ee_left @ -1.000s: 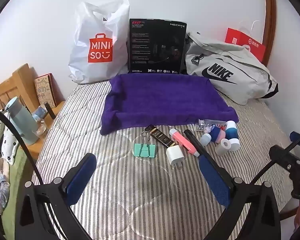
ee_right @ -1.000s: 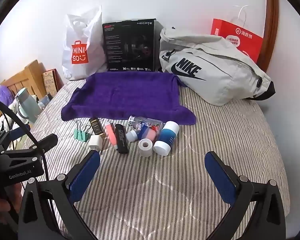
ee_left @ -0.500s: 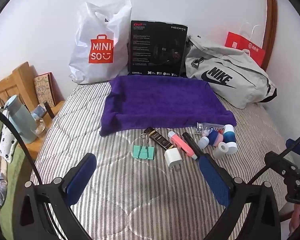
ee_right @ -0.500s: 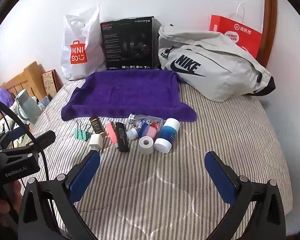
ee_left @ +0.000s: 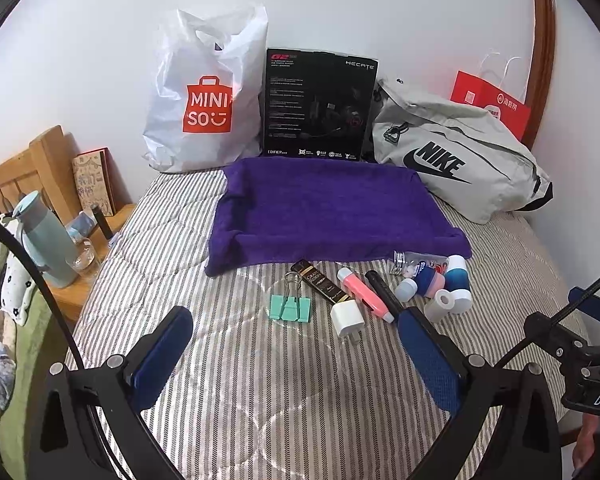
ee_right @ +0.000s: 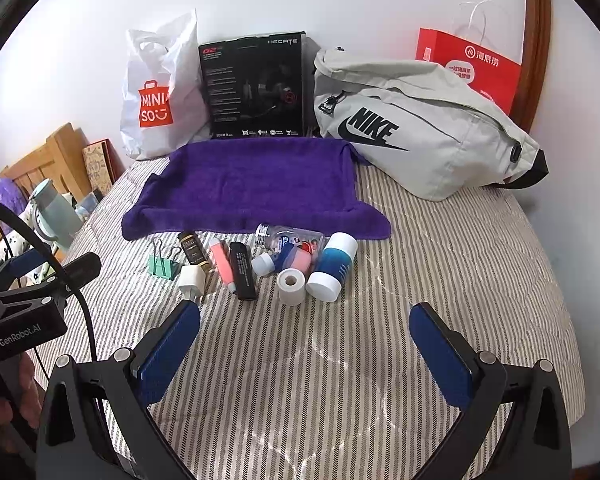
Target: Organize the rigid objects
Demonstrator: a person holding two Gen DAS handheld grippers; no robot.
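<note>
Left gripper point(ee_left: 296, 356) wide apart, nothing between the pads, hovering over bare striped bed point(ee_left: 260, 408). Right gripper point(ee_right: 304, 350) likewise spread wide and empty, poised short of the row of small things.

Only slight drift against a second ago: in the left view the row sits a touch lower in frame, in the right view a touch higher. No item displaced, none lifted. Reads as both grippers settling and lining up, not yet acting, so sorting appears not begun.

Outward from the left gripper: green clip point(ee_left: 290, 308) straight at 12 o'clock, nearest and apart from its neighbours. White charger point(ee_left: 347, 317) at about 1 o'clock, touching a dark sachet point(ee_left: 322, 286). Further toward 2 o'clock, pink tube point(ee_left: 360, 290) and black stick point(ee_left: 382, 290) side by side.

Outward from the right gripper: tape roll point(ee_right: 291, 286) at 12 o'clock, blue bottle point(ee_right: 332, 268) just beside it at 1 o'clock, small bottles bunched behind them.

Beyond the row, purple towel point(ee_left: 332, 208) lying bare at 12 o'clock, its near edge just behind the items; probably the place for laying them out.

Likely openings: clip for the left, tape or bottle for the right. Round pieces apt to roll on the soft quilt if nudged.
</note>
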